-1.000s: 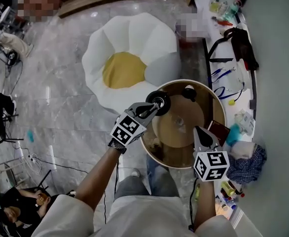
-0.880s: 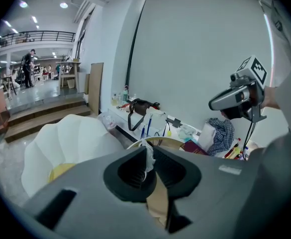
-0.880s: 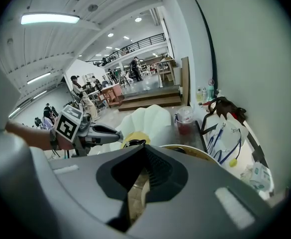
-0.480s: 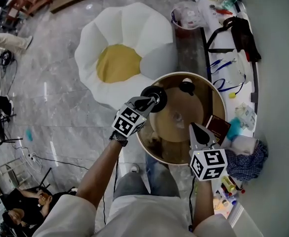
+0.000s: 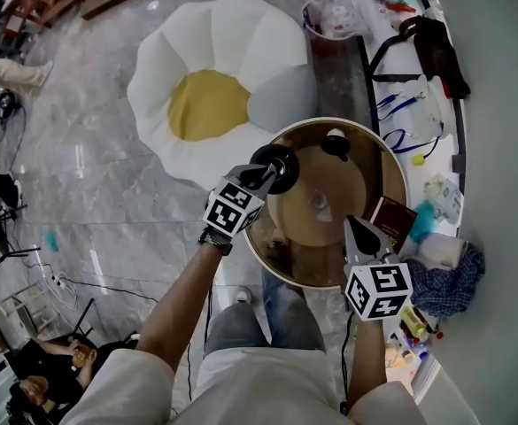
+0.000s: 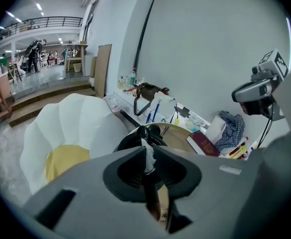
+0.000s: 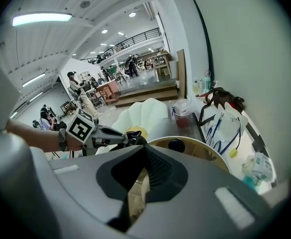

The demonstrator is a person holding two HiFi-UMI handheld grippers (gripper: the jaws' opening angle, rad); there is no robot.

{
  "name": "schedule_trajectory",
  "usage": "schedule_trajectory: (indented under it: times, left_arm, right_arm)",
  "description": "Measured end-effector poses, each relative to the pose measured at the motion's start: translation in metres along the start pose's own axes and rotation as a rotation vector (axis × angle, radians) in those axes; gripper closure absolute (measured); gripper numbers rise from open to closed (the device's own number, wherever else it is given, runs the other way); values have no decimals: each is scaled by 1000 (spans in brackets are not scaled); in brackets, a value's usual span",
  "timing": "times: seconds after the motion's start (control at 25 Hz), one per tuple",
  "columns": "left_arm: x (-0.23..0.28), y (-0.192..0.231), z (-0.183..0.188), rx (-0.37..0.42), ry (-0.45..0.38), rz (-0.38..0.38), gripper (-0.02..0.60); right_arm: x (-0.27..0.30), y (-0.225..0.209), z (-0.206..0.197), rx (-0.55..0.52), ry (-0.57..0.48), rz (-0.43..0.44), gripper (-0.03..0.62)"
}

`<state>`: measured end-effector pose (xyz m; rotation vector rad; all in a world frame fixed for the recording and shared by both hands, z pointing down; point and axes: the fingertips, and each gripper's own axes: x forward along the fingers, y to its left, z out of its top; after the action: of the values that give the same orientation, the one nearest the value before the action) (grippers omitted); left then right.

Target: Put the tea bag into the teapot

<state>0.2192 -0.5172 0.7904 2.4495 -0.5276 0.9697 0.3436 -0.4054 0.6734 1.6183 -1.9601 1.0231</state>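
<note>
Nearest us, the right claw (image 5: 356,230) hangs over the near edge of the round desk (image 5: 365,171), jaws drawn together with nothing between them, just beside a red book (image 5: 390,224). Across to the left claw (image 5: 263,177): it's clamped on a black lid (image 5: 281,162) at the desk's left rim, and a white slip (image 6: 148,157) is pinched in there too. I'd call that the tea bag or its tag, though it's too small to be sure. Mid-desk sits what looks like the teapot (image 5: 319,204), a faint clear shape. Its outline, and whether its mouth is open, can't be made out. A black knob (image 5: 334,144) sits at the far rim, with a flower cushion (image 5: 205,96) on the floor beyond. The worry: lid and slip share one grip right at the rim, so any slackening could send either to the floor, and that see-through pot is easy to clip.
</note>
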Motion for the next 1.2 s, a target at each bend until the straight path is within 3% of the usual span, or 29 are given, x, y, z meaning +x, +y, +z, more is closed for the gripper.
schedule_trajectory:
  times: [0.64,0.96,1.2]
  left_arm:
    - [-5,-1,-8,-21,4,-30,492]
    - [-28,-7,-8,-23,-14,-24,499]
    - [-58,-18,-6,-9,-50,-14,543]
  right_arm:
    - [0,-1,2,10,-10,-20,586]
    - [-18,6,6,7,-43,-34,586]
    - [-37,19,-4,4,-57,-46,586]
